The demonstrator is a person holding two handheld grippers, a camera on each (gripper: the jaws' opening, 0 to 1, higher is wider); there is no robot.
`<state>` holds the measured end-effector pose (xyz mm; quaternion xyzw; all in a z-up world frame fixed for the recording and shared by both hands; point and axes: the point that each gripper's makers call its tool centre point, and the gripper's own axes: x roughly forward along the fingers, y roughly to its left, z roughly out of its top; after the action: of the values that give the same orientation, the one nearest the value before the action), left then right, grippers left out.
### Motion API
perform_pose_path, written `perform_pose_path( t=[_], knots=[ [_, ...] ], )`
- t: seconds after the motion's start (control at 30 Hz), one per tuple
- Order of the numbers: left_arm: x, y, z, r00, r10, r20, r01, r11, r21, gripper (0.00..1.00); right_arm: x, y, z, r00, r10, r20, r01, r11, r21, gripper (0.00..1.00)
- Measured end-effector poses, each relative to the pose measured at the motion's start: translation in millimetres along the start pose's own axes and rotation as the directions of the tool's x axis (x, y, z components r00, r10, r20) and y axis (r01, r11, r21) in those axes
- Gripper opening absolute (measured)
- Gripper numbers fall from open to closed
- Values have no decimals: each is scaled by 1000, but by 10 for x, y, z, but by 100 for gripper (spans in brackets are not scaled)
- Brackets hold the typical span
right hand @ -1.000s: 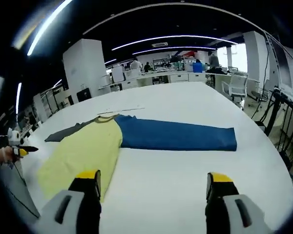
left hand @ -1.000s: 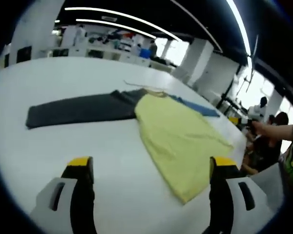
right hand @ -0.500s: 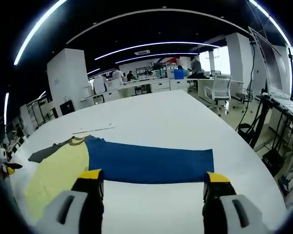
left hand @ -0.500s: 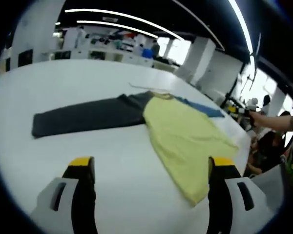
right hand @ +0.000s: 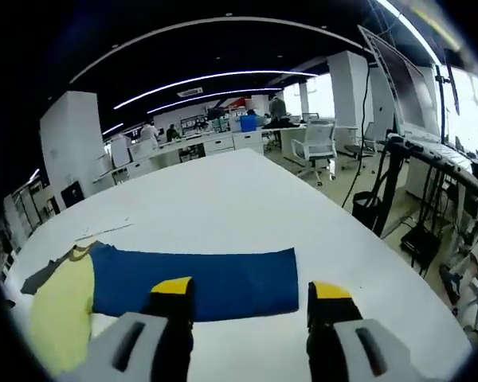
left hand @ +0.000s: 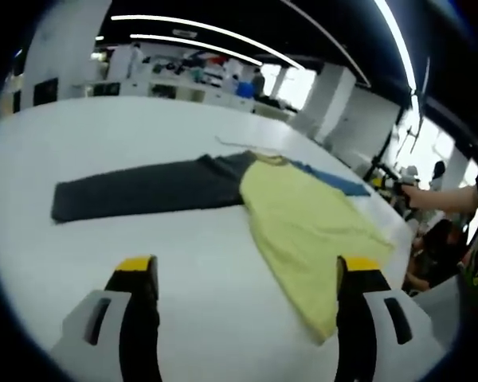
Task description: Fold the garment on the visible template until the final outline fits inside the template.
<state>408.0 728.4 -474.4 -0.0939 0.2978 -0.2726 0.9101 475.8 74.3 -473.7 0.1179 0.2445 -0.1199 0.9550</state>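
Observation:
A long-sleeved garment lies flat on the white table [left hand: 103, 127]. Its yellow body [left hand: 303, 219] reaches toward the near edge, with a dark grey sleeve [left hand: 143, 187] stretched left and a blue sleeve [left hand: 331, 181] stretched right. In the right gripper view the blue sleeve [right hand: 195, 278] lies straight across, the yellow body [right hand: 60, 314] at the left. My left gripper [left hand: 247, 274] hangs open above the table before the garment, holding nothing. My right gripper [right hand: 251, 294] is open just short of the blue sleeve's cuff end. A thin template line [right hand: 103, 231] shows past the collar.
The table's right edge [right hand: 382, 270] drops to the floor, where an office chair [right hand: 315, 147] and black stands [right hand: 394, 187] are. A person's arm holding a gripper [left hand: 430, 195] reaches in at the right of the left gripper view. Desks and people fill the room behind.
The right gripper's view has swung right and closer, so the blue sleeve's cuff now sits between its jaws. The left gripper's view shifted slightly. The garment has not moved.

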Motion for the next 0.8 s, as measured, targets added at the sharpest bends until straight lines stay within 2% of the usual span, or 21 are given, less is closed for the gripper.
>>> perform_pose_path(
  t=[0.23,0.3,0.37,0.4,0.43,0.67,0.8],
  knots=[
    [29,-4,-43,1000,-4,1,4,1000,-11,88,34,-116,-84,997,-75,-15,76,994,76,30],
    [33,3,-64,1000,-2,2,2,1000,-18,87,43,-127,-120,996,-81,-23,82,992,96,29],
    [36,11,-102,1000,1,-3,-1,1000,-22,87,42,-180,-204,991,-119,-56,122,991,61,26],
    [36,14,-118,1000,1,-6,-1,1000,-24,87,51,-197,-235,990,-120,-72,121,992,17,26],
    [36,16,-140,1000,0,-11,0,1000,-28,87,68,-202,-246,989,-127,-69,128,992,12,25],
    [14,65,-214,1000,15,-23,-16,999,-46,86,172,-268,-280,989,-125,-75,132,988,84,22],
    [-3,66,-248,999,22,-28,-24,998,-54,86,177,-248,-303,989,-119,-85,129,984,120,10]
  ],
)
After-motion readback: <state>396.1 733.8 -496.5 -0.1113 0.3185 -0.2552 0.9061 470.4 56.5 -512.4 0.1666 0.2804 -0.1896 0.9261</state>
